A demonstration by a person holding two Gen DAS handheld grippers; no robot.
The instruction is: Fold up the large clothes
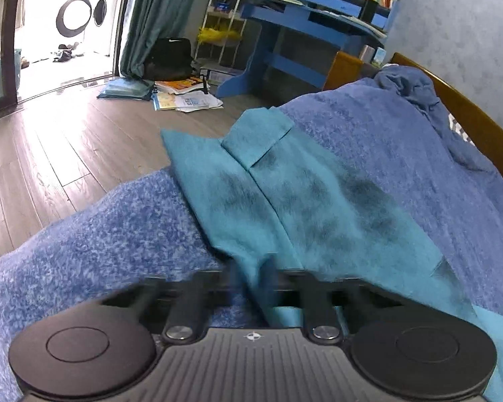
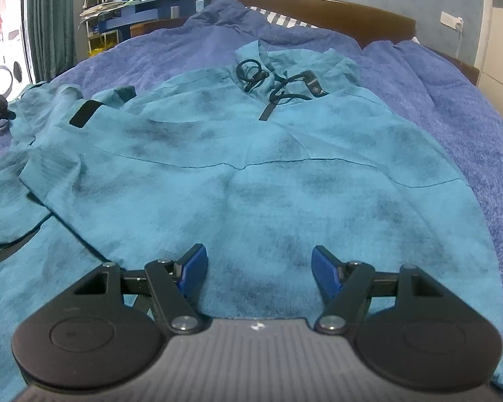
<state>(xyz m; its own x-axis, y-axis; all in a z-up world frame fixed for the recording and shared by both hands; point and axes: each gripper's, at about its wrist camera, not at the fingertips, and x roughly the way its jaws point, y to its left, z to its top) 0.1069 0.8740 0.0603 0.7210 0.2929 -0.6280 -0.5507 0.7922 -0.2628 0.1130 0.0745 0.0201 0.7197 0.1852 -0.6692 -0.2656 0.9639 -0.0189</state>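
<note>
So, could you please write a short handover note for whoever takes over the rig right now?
Left gripper: shut on teal fabric of the hooded jacket, at its sleeve side.
Right gripper: open, empty, hovering over the jacket near its hem.
The jacket lies spread on the blue blanket on the bed, hood and black drawcords toward the headboard.
Done: jacket laid out, one sleeve looks partly folded in.
Left: finish the side folds, then fold the body.

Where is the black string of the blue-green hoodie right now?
In the right wrist view, the black drawstring lies looped at the neck of the teal mottled hoodie, near the top centre, toward the brown wooden headboard.
</note>
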